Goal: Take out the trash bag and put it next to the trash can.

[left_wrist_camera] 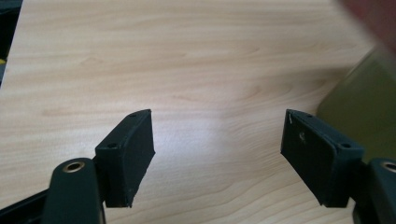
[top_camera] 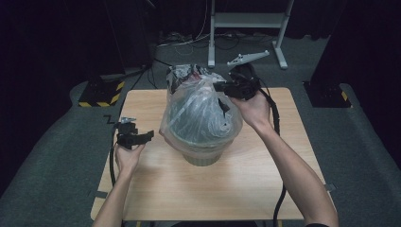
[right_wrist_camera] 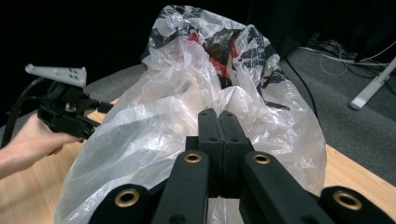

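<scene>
A clear plastic bag (top_camera: 198, 113) with red and black print at its top lines an olive-green bin (top_camera: 203, 153) at the middle of the wooden table (top_camera: 265, 189). My right gripper (top_camera: 220, 87) is at the bag's upper right edge, jaws shut with the thin plastic (right_wrist_camera: 154, 121) pinched at their tips (right_wrist_camera: 218, 114). My left gripper (top_camera: 147, 136) hangs low over the table to the left of the bin, open with nothing between its jaws (left_wrist_camera: 217, 116). The bin's green wall (left_wrist_camera: 369, 98) lies just right of that gripper. The left hand (right_wrist_camera: 28, 140) appears beyond the bag.
Bare wood (left_wrist_camera: 187, 56) lies under and ahead of the left gripper. Grey carpet surrounds the table. A white stand's legs (top_camera: 246, 21) and loose cables sit behind it. Yellow-and-black striped bases (top_camera: 101, 92) stand at the back left and back right.
</scene>
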